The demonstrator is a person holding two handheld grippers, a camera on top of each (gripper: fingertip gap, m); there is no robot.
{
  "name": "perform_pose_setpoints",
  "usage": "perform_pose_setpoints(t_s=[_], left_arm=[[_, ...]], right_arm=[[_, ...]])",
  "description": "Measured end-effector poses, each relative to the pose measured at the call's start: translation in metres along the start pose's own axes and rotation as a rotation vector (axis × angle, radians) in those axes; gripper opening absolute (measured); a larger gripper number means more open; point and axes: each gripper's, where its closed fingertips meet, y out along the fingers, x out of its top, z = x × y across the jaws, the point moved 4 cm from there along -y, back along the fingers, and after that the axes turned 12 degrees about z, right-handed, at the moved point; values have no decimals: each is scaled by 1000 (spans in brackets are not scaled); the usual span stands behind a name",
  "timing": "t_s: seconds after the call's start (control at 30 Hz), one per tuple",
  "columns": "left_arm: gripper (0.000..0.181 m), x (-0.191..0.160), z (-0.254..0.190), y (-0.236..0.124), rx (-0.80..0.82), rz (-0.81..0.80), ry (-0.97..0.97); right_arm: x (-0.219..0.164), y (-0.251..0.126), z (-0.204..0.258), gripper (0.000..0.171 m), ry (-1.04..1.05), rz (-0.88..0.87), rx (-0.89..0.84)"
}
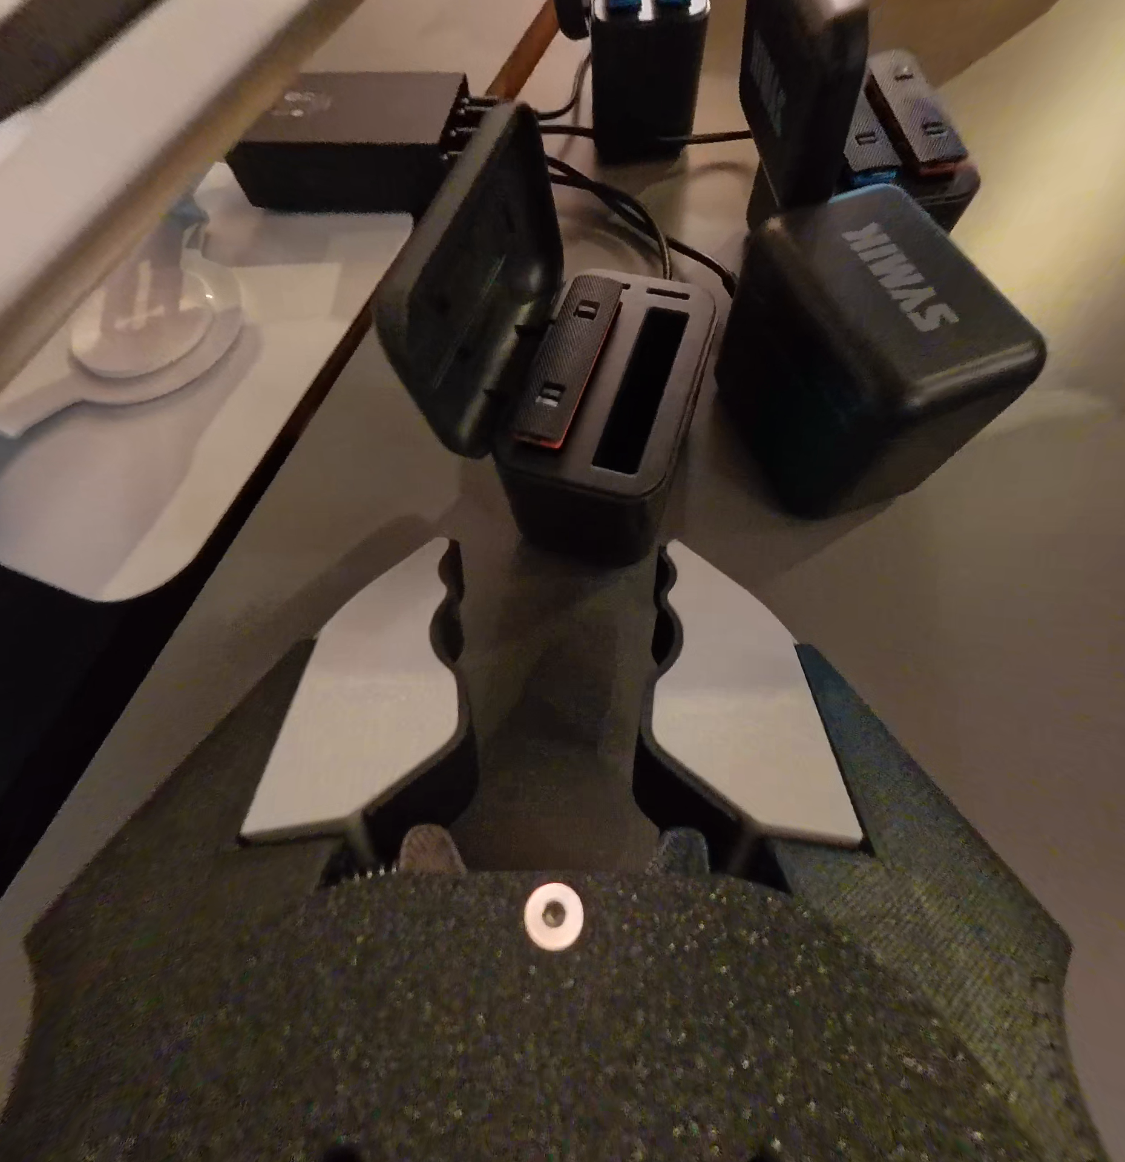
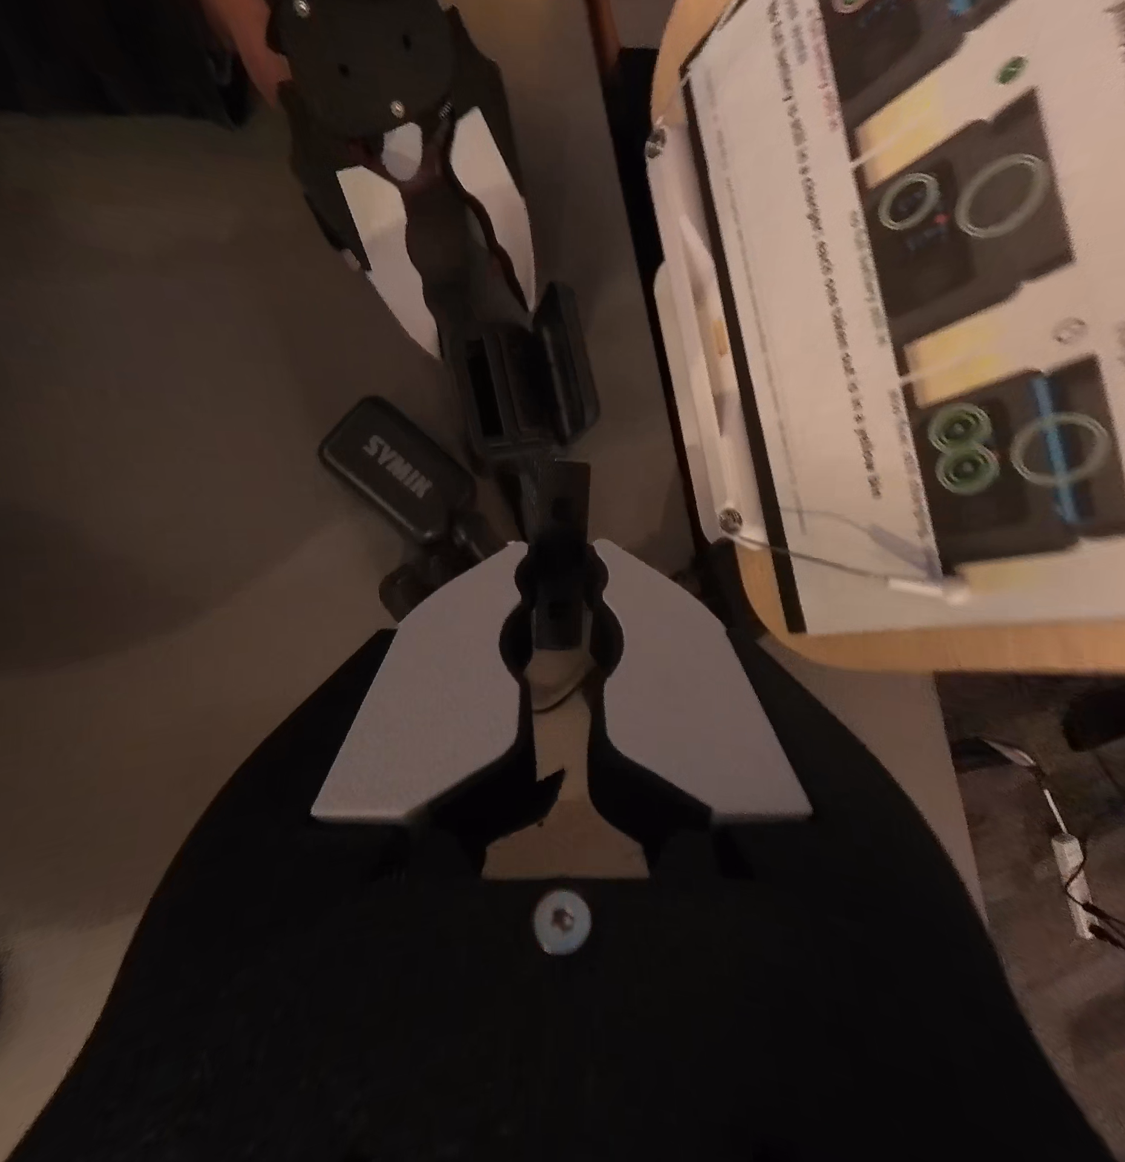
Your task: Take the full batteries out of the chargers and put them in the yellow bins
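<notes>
One black battery (image 2: 559,553) with a bumpy skin sits pinched in the right gripper (image 2: 559,588), held above the grey table (image 2: 138,440). The left gripper (image 1: 556,566) squeezes the open charger (image 1: 604,440), its jaws on both sides. That charger has two slots: one holds a battery with a red edge (image 1: 569,361), one is bare. Three more black chargers stand behind. A printed sheet (image 2: 924,283) lies nearby.

A black power hub (image 1: 346,141) lies on the grey table (image 1: 924,629) at ten o'clock, cables (image 1: 616,188) leaving its right end; a printed instruction sheet (image 2: 924,283) on a wooden board (image 2: 861,647) fills two o'clock
</notes>
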Motion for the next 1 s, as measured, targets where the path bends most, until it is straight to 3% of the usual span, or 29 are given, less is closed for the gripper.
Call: perform_pose_setpoints(t_s=[0.27, 0.53, 0.77, 1.0], left_arm=[[46, 14, -14, -32, 201, -86, 37], [29, 15, -22, -31, 326, -168, 16], [27, 6, -26, -18, 312, -140, 14], [27, 5, -26, -18, 327, -142, 16]], right_arm=[[-66, -66, -3, 13, 89, -28, -98], [-167, -124, -6, 13, 263, 56, -192], [-235, -135, 15, 13, 403, 74, -31], [-307, -130, 20, 13, 452, 358, -18]])
